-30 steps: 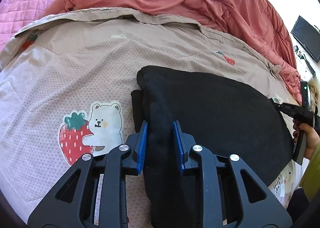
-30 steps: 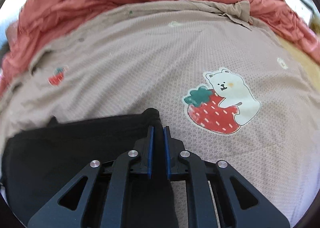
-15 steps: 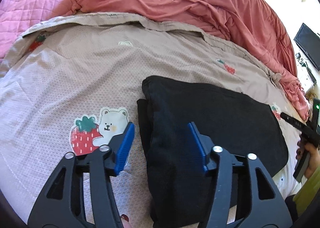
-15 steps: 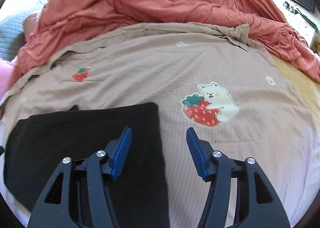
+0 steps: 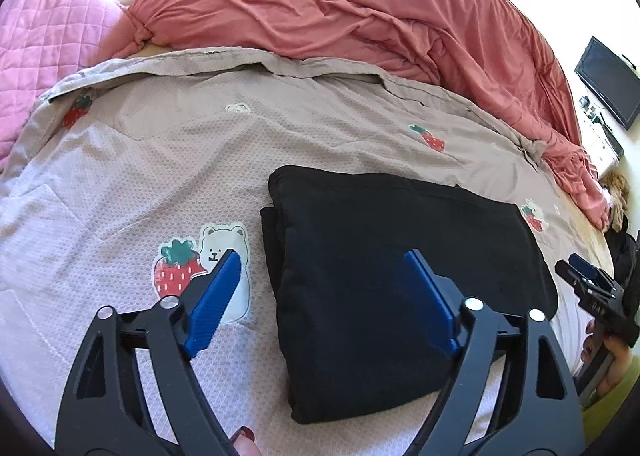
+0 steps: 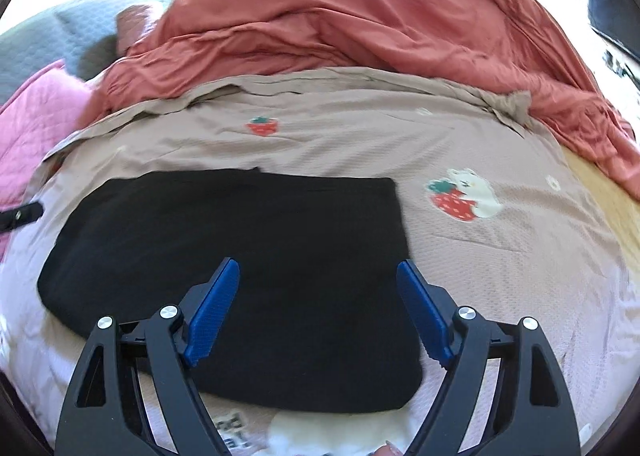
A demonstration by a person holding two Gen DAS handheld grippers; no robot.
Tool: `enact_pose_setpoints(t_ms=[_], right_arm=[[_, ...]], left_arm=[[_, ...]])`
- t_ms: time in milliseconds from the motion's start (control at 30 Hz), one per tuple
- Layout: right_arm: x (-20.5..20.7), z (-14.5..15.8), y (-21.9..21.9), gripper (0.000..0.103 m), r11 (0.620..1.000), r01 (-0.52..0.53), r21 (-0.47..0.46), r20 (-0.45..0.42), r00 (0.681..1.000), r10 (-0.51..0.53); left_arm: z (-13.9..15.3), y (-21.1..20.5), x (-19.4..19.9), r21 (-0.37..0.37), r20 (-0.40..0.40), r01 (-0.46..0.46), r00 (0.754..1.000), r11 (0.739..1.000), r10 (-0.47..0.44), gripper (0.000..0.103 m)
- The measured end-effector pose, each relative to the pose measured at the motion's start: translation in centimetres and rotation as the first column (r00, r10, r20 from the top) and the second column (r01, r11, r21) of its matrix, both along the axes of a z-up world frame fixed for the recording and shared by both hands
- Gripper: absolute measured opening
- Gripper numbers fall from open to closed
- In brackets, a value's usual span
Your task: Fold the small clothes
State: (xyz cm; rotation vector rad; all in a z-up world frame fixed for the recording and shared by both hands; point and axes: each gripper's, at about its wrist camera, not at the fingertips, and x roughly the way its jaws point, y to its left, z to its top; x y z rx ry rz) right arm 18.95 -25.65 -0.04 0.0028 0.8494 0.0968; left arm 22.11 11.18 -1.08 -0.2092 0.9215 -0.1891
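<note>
And there it sits: the black garment (image 5: 400, 276) lies folded into a thick, squarish packet in the centre and lower right of the left wrist view, flat on the beige bedspread (image 5: 180, 159) with its bear-and-strawberry print (image 5: 204, 268). Layered edges show along the packet's left side, so I'd say at least one fold is already made.

Both tongs have just been opening. The left gripper (image 5: 320, 288) stands wide at the bottom of the frame, one blue pad over the bear print, the other over the black cloth, nothing pinched between them. Same story in the right wrist view: the right gripper (image 6: 318, 300) is spread above the garment's near right corner, pads clear of the fabric.

The red duvet (image 5: 360, 15) is bunched across the top, out of the way.

Whether one more fold is wanted, or this piece is finished, I can't tell. No other small clothes show in either view.
</note>
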Motion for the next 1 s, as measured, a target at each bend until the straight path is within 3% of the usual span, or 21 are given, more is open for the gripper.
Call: enact_pose_setpoints(t_ms=[200,467,533,633,867,1000], right_arm=[[-0.8,-0.8,3.1,0.081,0.997,-0.065,-0.028,-0.030,0.998,0.064],[-0.6,-4.6,3.2,0.081,0.997,-0.019,-0.072,-0.159,0.987,0.008],[-0.6,-5.5,2.5,0.088,0.999,0.005,-0.049,-0.189,0.982,-0.014],[-0.7,-6.3,1.2,0.090,0.998,0.063,0.024,-0.223,0.973,-0.056],[-1.2,-5.9,1.4,0.091,0.997,0.069,0.024,-0.218,0.974,-0.062],[-2.0,-3.9,1.8,0.093,0.997,0.045,0.057,-0.148,0.988,-0.036]], left_arm=[[-0.6,-1.3,-0.8,0.040,-0.018,0.047,0.999,0.998,-0.047,0.079],[-3.3,-5.0,-1.6,0.104,-0.092,0.145,0.987,0.984,-0.135,0.079],[-4.2,-5.9,-1.7,0.146,-0.123,0.174,0.980,0.974,-0.157,0.082],[-6.3,-6.6,-1.5,0.198,-0.181,0.216,0.967,0.956,-0.181,0.083],[-6.3,-6.3,-1.5,0.173,-0.190,0.208,0.966,0.963,-0.175,0.086],[-4.6,-6.2,-1.9,0.141,-0.149,0.206,0.971,0.968,-0.185,0.086]])
